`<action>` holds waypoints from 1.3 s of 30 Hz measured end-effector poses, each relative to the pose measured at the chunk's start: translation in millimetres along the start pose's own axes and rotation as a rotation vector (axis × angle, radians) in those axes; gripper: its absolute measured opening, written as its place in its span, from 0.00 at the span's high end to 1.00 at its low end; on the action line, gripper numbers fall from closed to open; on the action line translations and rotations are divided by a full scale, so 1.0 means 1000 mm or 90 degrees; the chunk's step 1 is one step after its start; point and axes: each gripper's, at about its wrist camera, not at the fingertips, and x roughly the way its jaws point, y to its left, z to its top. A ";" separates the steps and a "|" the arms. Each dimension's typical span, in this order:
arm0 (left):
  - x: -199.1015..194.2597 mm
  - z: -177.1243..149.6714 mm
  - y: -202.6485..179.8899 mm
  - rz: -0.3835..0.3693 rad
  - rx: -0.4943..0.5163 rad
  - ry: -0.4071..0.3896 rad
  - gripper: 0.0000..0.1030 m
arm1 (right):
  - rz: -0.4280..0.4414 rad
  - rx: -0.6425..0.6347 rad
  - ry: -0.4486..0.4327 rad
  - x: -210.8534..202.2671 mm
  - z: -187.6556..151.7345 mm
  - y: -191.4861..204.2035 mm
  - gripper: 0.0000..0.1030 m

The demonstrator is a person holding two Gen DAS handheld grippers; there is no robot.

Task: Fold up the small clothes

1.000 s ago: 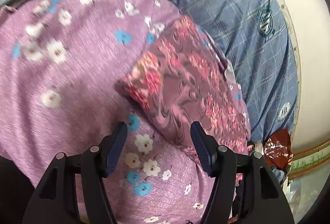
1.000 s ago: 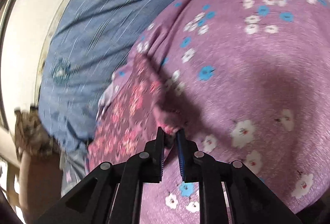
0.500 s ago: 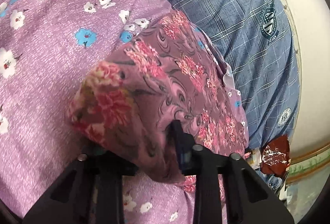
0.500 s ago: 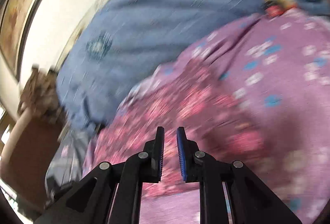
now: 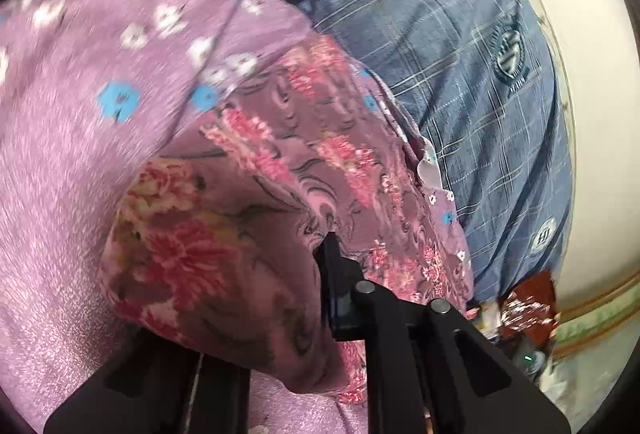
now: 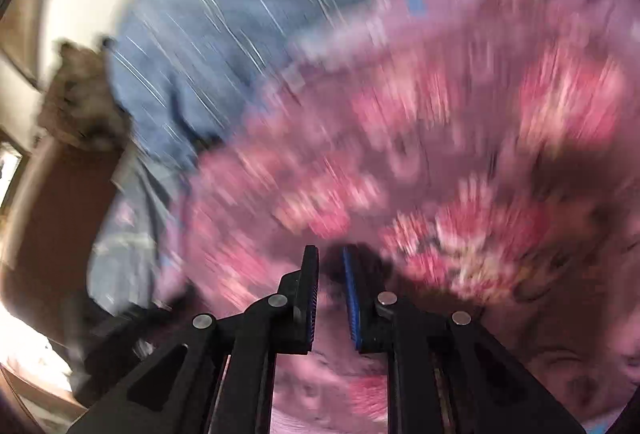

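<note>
The blue checked cloth (image 5: 460,46) bears a round crest reading "HJ" (other crest illegible).

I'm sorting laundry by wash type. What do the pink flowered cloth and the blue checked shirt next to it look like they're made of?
The pink flowered cloth looks like thin, soft printed fabric, matte; it drapes limply in loose folds. The blue checked shirt looks like woven fabric with pale check lines and a stitched badge, also matte. The exact fibre cannot be told.
</note>
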 end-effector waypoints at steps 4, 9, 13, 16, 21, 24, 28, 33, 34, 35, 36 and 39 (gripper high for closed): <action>-0.015 0.003 -0.040 0.006 0.093 -0.033 0.94 | 0.059 0.059 0.024 -0.014 0.007 -0.018 0.86; -0.032 -0.014 -0.116 -0.011 0.269 -0.072 0.95 | 0.062 0.091 -0.058 -0.062 0.015 -0.043 0.79; -0.028 -0.046 -0.174 -0.021 0.393 -0.063 0.95 | 0.040 0.125 -0.174 -0.116 0.028 -0.078 0.77; -0.013 -0.081 -0.216 -0.023 0.481 -0.037 0.95 | 0.032 0.162 -0.226 -0.145 0.035 -0.108 0.77; 0.043 -0.154 -0.263 -0.020 0.588 0.043 0.95 | -0.015 0.204 -0.277 -0.180 0.041 -0.155 0.74; 0.088 -0.191 -0.267 0.013 0.614 0.120 0.89 | -0.039 0.231 -0.301 -0.198 0.042 -0.179 0.72; 0.109 -0.200 -0.254 0.026 0.590 0.186 0.71 | -0.057 0.262 -0.312 -0.211 0.042 -0.202 0.63; 0.048 -0.177 -0.257 -0.054 0.603 0.125 0.26 | -0.047 0.242 -0.302 -0.205 0.046 -0.192 0.62; 0.037 -0.173 -0.256 -0.058 0.611 0.103 0.22 | -0.038 0.229 -0.305 -0.206 0.045 -0.186 0.63; 0.026 -0.167 -0.253 -0.049 0.618 0.081 0.22 | -0.028 0.211 -0.309 -0.207 0.044 -0.179 0.63; 0.018 -0.159 -0.249 -0.032 0.620 0.064 0.22 | -0.012 0.176 -0.320 -0.209 0.044 -0.165 0.63; 0.011 -0.133 -0.231 0.038 0.594 0.034 0.22 | 0.036 0.086 -0.341 -0.214 0.039 -0.130 0.63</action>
